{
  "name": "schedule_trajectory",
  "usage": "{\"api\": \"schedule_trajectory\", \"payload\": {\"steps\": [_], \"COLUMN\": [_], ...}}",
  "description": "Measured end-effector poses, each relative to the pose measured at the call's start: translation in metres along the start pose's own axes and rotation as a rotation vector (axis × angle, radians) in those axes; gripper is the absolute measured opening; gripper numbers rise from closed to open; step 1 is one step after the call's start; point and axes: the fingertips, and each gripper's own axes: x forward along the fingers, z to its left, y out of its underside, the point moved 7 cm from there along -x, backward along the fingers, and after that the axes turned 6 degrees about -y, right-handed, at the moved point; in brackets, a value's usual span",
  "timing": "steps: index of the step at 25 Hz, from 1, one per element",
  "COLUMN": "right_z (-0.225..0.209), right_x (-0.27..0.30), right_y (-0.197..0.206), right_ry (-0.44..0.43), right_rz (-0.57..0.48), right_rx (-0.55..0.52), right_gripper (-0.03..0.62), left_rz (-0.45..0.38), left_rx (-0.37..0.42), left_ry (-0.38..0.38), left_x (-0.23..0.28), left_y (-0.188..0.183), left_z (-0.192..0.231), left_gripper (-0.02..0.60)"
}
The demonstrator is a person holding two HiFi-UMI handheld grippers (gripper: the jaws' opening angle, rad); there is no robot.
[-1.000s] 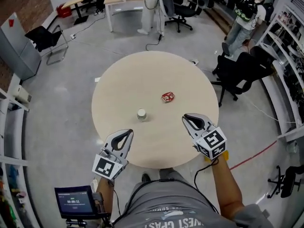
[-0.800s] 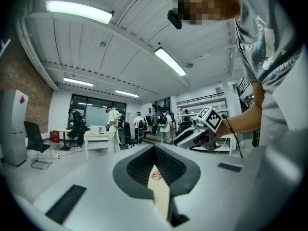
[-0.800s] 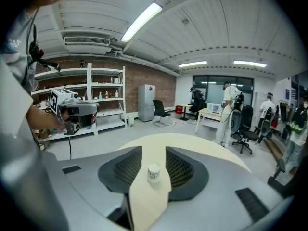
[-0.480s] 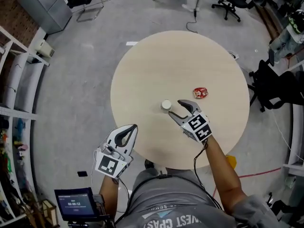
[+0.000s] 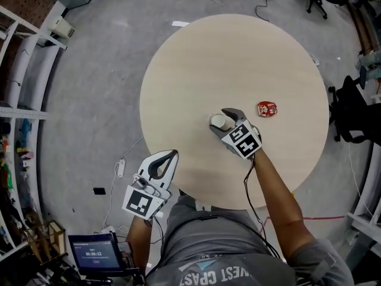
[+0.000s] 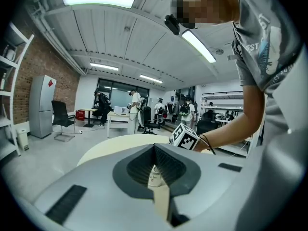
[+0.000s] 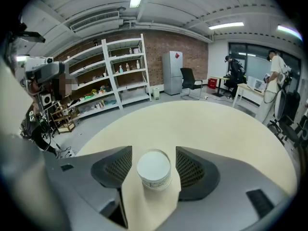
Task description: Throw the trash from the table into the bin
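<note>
Trash on the table [image 5: 190, 52], two bits: white cup [image 5: 218, 121] about mid-table, red wrapper [image 5: 266, 109] off to its right, well apart. Far left, past the table edge: left gripper [image 5: 171, 155], jaws clenched on nothing, hanging idle. Next along: right gripper [image 5: 222, 117], jaws just been opening, spread round the cup with a sliver of daylight either side, so not gripping yet. For a clean pick, would keep the cup centred, push in a touch so the pads land on the wall below the rim, then close gently; looks light, likely to squash or skid if nipped at the edge. Nothing blocking jaws from cup. No bin in any view, so needs hunting for. Far right on the floor: black office chair [image 5: 350, 111], worth minding on the carry.
</note>
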Motion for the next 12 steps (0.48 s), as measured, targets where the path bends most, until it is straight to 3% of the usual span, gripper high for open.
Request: {"api": "schedule_trajectory", "payload": {"steps": [4,9,12], "right_z": [0.002,-0.002,0.0], "right_x": [0.008,0.012,0.019], "right_y": [0.002,0.008,0.006], "right_ry": [-0.047,-0.03,-0.02], "right_rz": [0.065,0.139,0.131], "right_rx": [-0.016,0.009,0.021], "right_gripper": [0.261,0.261,0.261], "left_rz": [0.013,0.072,0.051], "left_rx": [0.02,0.046,0.051], "left_ry": [0.013,0.047,0.043], "left_x": [0.005,0.007,0.005], "left_y": [-0.003,-0.007,-0.007], "left_z": [-0.005,-0.004,-0.002], "left_gripper": [0.038,0.038,0.038]}}
